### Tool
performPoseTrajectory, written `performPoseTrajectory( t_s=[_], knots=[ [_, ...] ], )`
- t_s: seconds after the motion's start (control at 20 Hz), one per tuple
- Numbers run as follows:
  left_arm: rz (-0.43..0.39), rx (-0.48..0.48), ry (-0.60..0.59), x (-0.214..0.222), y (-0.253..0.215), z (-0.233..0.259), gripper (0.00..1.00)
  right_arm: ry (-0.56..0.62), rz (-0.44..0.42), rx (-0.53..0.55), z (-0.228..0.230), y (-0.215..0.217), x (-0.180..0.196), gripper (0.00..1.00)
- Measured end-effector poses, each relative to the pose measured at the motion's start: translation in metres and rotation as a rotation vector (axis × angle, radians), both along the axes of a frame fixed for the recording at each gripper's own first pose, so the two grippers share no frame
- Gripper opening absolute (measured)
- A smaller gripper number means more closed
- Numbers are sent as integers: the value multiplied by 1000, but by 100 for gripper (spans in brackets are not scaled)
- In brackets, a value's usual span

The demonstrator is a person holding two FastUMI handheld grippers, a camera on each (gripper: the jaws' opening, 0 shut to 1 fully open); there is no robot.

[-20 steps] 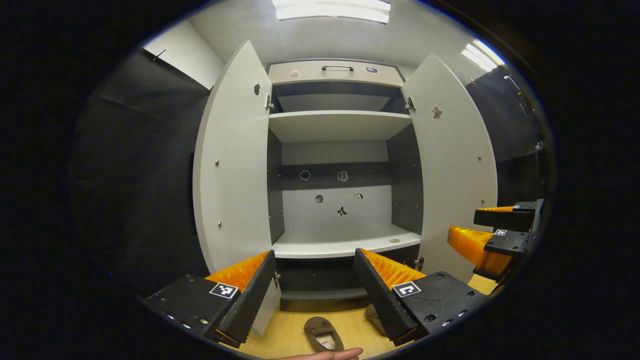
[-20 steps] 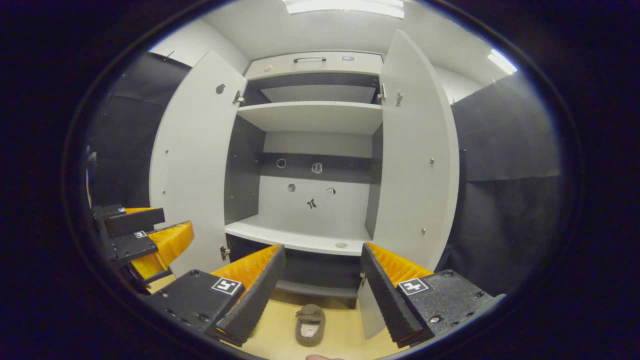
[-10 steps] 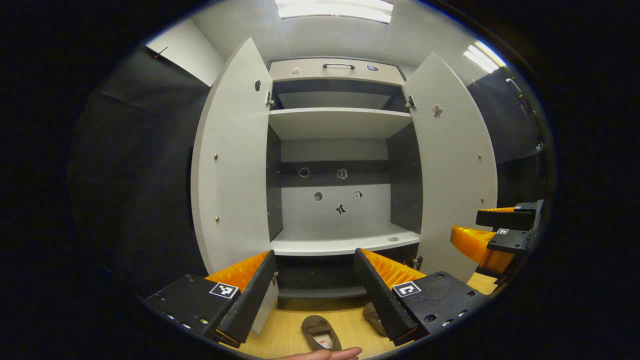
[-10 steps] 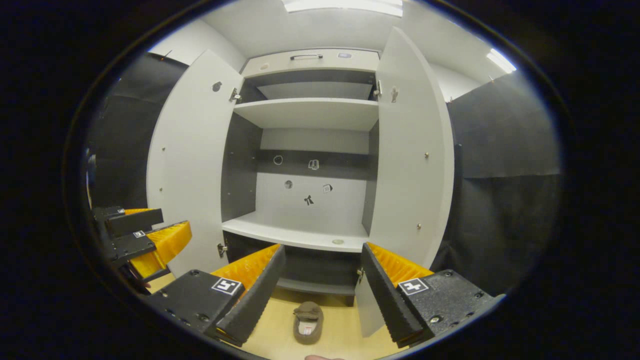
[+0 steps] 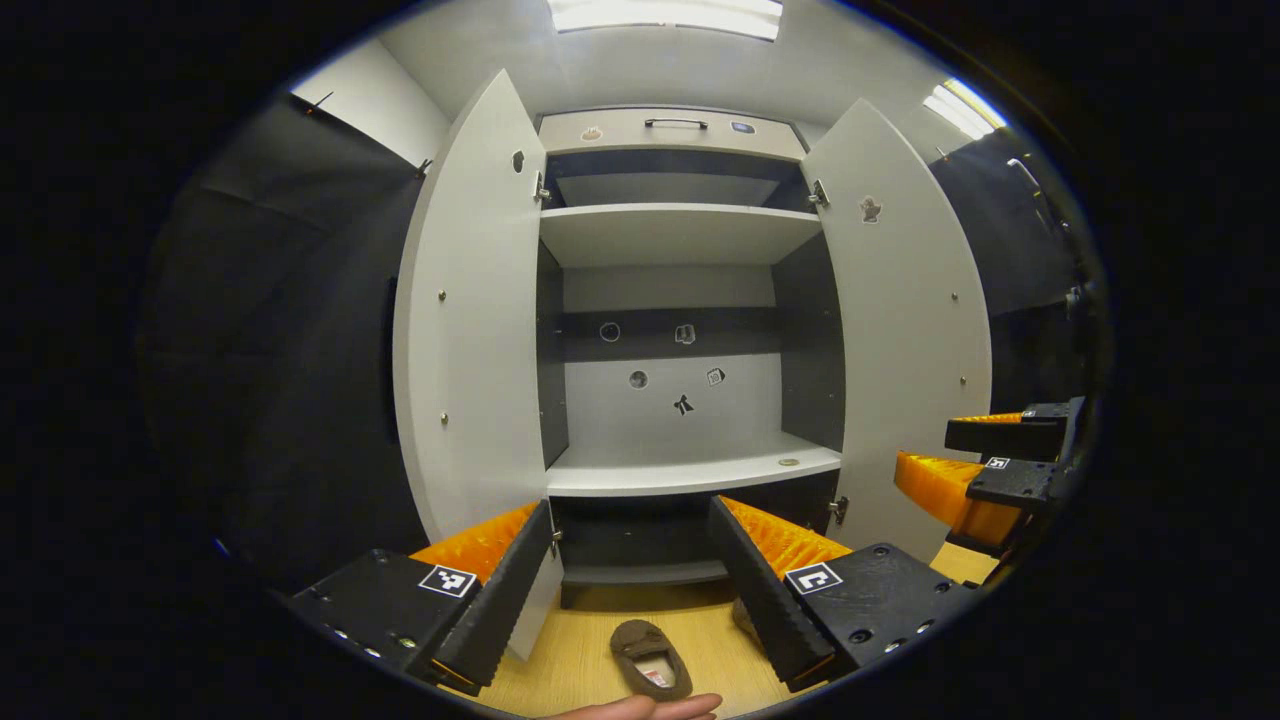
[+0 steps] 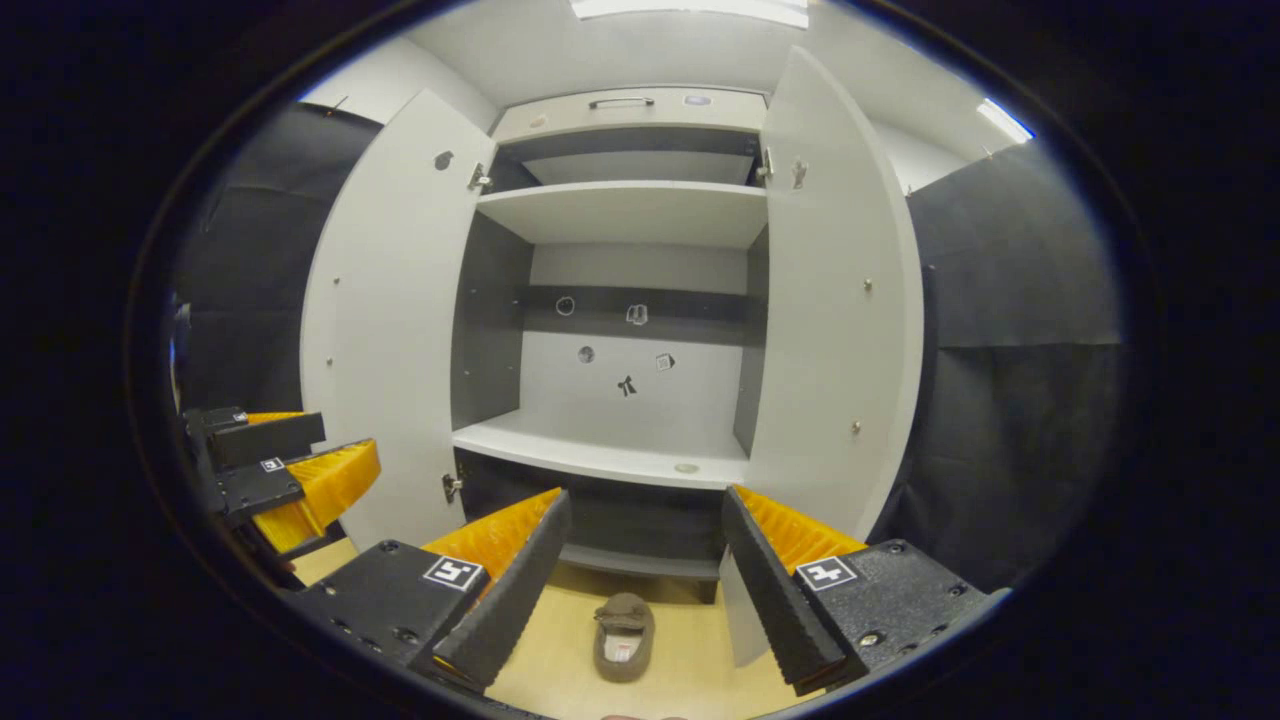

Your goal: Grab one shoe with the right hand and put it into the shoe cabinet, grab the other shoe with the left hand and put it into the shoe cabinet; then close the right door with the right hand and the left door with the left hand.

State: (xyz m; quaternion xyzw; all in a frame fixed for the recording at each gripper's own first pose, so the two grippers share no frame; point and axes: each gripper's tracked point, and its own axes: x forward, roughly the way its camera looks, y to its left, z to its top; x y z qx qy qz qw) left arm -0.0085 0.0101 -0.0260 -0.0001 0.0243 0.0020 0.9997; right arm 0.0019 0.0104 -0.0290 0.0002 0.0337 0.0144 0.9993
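Risk first: both grippers hang with nothing between their fingers, jaws spread wide, and both shoes lie on the wooden floor [image 6: 690, 650] below the shoe cabinet [image 5: 680, 240]. In the right gripper view the right gripper [image 6: 625, 590] has its fingers either side of a brown shoe [image 6: 624, 637] at 6 o'clock, toe towards the cabinet's base. That shoe looks soft and low, so a pinch on the thin upper alone could let it sag or slip on the lift; a deeper bite across the opening seems safer. A second hazard, as I judge it: the right door [image 6: 835, 300] stands open at 3 o'clock, its lower edge just beside the right finger, and a careless swing up to the shelf could knock it

In the left gripper view the left gripper [image 5: 630, 590] frames one shoe [image 5: 652, 658] at 6 o'clock, while a second shoe [image 5: 745, 622] sits partly hidden behind its right finger at 5 o'clock. A fingertip [image 5: 645, 708] shows at the bottom edge. The left door [image 5: 470, 320] stands open at 9 o'clock

Count: two shoes, two doors, two grippers, two pale shelves, plus a drawer front with one handle [image 5: 675, 123] at 12 o'clock. Neither shoe is stowed yet; I judge the first grab has not begun
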Motion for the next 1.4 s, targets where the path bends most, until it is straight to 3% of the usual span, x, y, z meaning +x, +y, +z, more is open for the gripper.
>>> performPoseTrajectory(
  t_s=[0.3, 0.55, 0.75, 0.95, 1.25, 1.35, 1.4],
  knots=[
    [43, 25, 69, -11, 16, -27, 96, 82, 66, -25, -51, 20, 13, 100],
    [126, 62, 73, -15, 36, -59, 96, 193, 103, -16, -143, 27, 42, 99],
    [169, 98, 159, -23, 44, -106, 96, 293, 135, -5, -226, 38, 63, 99],
    [182, 77, 227, -35, 41, -162, 96, 337, 177, -18, -289, 57, 91, 99],
    [228, 66, 324, -48, 41, -214, 96, 453, 155, 5, -358, 69, 109, 98],
    [242, 52, 331, -48, 43, -215, 96, 417, 139, -33, -355, 65, 118, 97],
    [247, 42, 337, -49, 42, -215, 96, 438, 116, -54, -359, 60, 120, 88]
  ],
)
